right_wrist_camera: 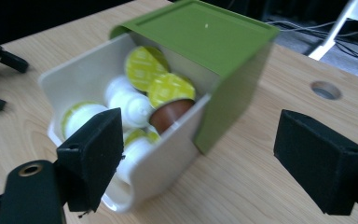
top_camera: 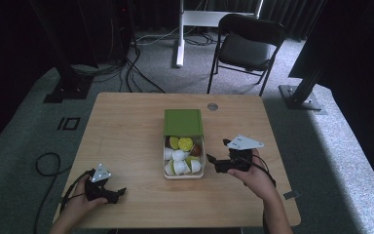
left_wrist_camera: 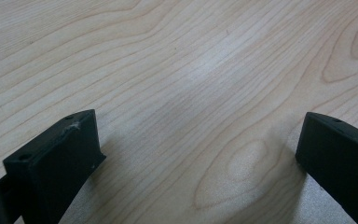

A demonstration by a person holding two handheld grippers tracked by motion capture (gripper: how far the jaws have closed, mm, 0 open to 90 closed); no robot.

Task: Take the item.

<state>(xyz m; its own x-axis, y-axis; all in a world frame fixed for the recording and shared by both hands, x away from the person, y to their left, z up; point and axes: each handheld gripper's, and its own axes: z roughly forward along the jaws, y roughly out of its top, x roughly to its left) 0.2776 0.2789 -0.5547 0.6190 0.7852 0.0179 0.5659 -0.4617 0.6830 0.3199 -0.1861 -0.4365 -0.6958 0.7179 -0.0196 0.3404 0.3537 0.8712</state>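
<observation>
Between the right gripper's (right_wrist_camera: 198, 158) two black jaws, spread wide with nothing held, sits the near corner of a white box (right_wrist_camera: 168, 154) on the table. In the right gripper view one jaw overlaps the box's near side wall; cannot tell if it touches. The other jaw is off over bare wood, apart from the box. The box holds coffee capsules (right_wrist_camera: 126, 105): several white ones, two showing yellow-green foil tops, one brown. A green lid (right_wrist_camera: 200, 32) covers the far half of the box and hangs down over its side; the near half is open.

High view: right gripper (top_camera: 213, 162) is just beside the box's (top_camera: 183, 174) right wall, jaws pointing left toward it, grey three-cornered plate (top_camera: 244, 143) on top, right hand (top_camera: 251, 176) behind it. The box sits at the table's middle, green lid (top_camera: 183, 121) on its far end, capsules (top_camera: 181, 155) visible in the open near end.

Left gripper (left_wrist_camera: 193, 149): jaws wide apart, nothing between them, bare wood grain beneath. In the high view it (top_camera: 117, 193) rests at the near left part of the table (top_camera: 126, 126), well apart from the box, left hand (top_camera: 80, 202) on it, cable trailing off the edge.

Beyond the table: a black folding chair (top_camera: 246, 46), cables on grey carpet (top_camera: 141, 63). Small round hole (top_camera: 212, 106) near the table's far edge.
</observation>
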